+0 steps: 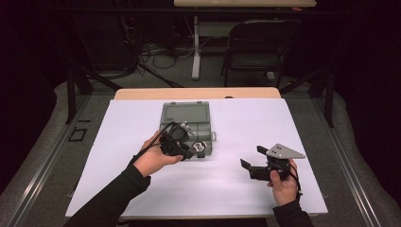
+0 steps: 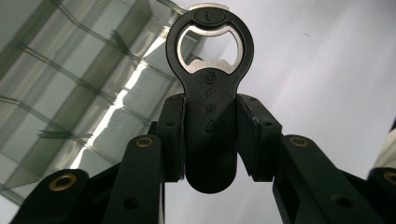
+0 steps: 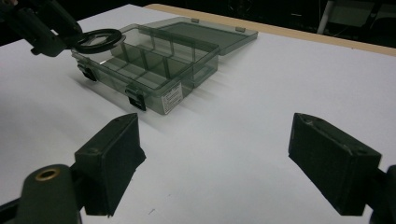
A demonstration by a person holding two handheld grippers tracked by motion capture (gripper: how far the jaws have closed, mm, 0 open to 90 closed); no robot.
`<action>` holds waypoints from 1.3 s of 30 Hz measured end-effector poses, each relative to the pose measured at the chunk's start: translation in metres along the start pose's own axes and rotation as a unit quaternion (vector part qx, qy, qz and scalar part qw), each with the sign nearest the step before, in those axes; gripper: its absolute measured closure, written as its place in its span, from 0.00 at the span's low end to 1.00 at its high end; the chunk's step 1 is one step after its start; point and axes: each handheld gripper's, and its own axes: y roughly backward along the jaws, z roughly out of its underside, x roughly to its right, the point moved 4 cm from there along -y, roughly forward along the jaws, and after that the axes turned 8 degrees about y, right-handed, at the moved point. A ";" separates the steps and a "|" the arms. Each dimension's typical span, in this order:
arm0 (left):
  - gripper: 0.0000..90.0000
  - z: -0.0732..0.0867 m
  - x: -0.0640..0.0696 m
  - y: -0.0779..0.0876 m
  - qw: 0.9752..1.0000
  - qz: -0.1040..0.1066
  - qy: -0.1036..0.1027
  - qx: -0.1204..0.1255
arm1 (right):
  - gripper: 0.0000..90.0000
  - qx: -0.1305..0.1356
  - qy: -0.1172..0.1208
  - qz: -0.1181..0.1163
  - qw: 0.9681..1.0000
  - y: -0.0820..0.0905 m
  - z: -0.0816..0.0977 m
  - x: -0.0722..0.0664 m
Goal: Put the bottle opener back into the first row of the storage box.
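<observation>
A black bottle opener is gripped by its handle in the left hand-held gripper, held over the near edge of the open plastic box at frame centre; the right hand-held gripper is spread wide, lower right, above the white counter

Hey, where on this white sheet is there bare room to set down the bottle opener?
Bare sheet lies between the two hand-held grippers, right of the compartment box, and along the near edge. It is crowded by the box, where the left hand-held gripper holds the bottle opener.
</observation>
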 end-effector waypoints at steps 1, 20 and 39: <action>0.72 -0.001 -0.003 0.000 1.000 -0.001 0.002 0.001 | 0.18 0.000 -0.001 0.000 1.000 0.000 0.000 0.000; 0.72 -0.025 -0.050 0.009 1.000 -0.025 0.006 -0.002 | 0.18 0.000 -0.004 0.003 1.000 0.001 0.001 0.002; 0.72 -0.038 -0.083 -0.007 0.999 -0.043 -0.010 -0.018 | 0.18 -0.005 -0.003 0.002 1.000 -0.001 0.003 0.002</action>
